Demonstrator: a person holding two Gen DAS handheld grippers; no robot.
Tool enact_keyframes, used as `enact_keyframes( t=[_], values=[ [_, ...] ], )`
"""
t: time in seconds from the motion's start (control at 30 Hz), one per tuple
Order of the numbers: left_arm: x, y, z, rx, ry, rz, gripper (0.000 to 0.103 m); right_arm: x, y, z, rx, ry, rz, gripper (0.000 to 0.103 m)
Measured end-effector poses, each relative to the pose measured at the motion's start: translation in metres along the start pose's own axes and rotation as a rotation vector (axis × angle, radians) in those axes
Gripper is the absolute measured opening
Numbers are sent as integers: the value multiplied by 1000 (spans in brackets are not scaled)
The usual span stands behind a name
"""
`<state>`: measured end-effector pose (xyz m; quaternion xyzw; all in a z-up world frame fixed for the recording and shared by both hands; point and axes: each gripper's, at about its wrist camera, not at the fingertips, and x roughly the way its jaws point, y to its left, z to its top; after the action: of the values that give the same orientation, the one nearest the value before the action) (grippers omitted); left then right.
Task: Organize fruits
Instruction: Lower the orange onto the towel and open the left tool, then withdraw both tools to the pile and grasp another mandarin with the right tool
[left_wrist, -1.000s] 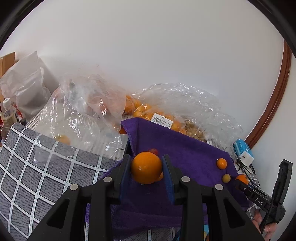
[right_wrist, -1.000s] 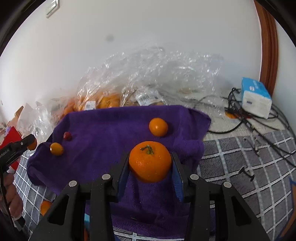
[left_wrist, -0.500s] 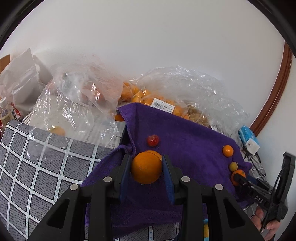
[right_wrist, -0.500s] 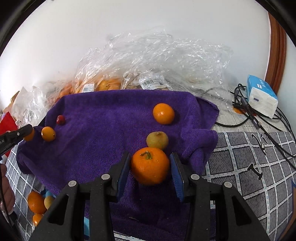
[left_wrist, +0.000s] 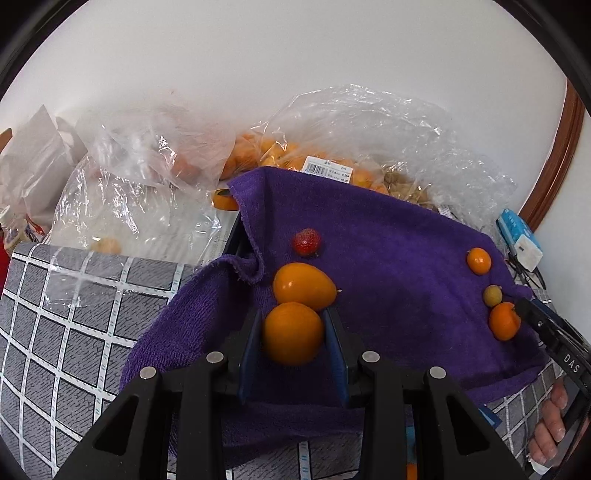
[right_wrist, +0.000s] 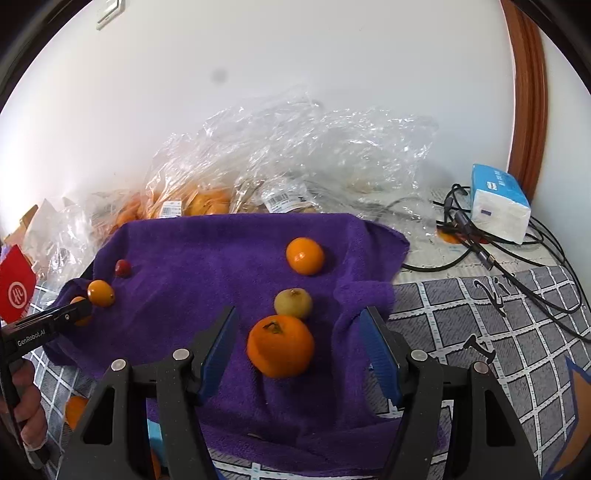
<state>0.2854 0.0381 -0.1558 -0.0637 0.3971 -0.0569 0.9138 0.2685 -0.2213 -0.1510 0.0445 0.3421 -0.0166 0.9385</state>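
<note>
A purple towel (left_wrist: 388, 236) (right_wrist: 207, 251) holds the fruits. My left gripper (left_wrist: 293, 332) is shut on a smooth orange fruit (left_wrist: 291, 334) low over the towel's left end, beside a similar orange fruit (left_wrist: 303, 285) and a strawberry (left_wrist: 306, 242). My right gripper (right_wrist: 297, 347) is open, its pads either side of a stemmed mandarin (right_wrist: 280, 345) lying on the towel. A yellow-green fruit (right_wrist: 293, 303) and a small mandarin (right_wrist: 305, 255) lie just beyond it.
Clear plastic bags of orange fruit (left_wrist: 332, 162) (right_wrist: 207, 201) lie behind the towel against the wall. A tissue pack (right_wrist: 498, 203) and black cables (right_wrist: 491, 254) sit at the right. The checked tablecloth (left_wrist: 66, 325) surrounds the towel. More fruit lies below the towel's front edge (right_wrist: 75, 410).
My right gripper has opened and let go of the stemmed mandarin, which now rests on the towel. My left gripper has come down toward the towel with its fruit held.
</note>
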Motion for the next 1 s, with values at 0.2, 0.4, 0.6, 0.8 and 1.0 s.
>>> enact_keyframes(
  t=[0.2,0.4,0.6,0.8,1.0],
  values=[
    [1,-4,-2,40,-6,42,33,1,-1,-3,0,-16,-28,67],
    [2,-5,-1,49,-4,58,33,2,-2,-3,-8,-15,-42,67],
    [-5,-4,2,18,-31,2,55,-6,-6,1,36,-23,-29,67],
    [-20,-9,3,32,-89,23,59,-12,-6,3,35,-12,-6,67],
    [-34,-15,7,80,-131,51,59,-41,3,10,36,-60,-33,64]
  ],
)
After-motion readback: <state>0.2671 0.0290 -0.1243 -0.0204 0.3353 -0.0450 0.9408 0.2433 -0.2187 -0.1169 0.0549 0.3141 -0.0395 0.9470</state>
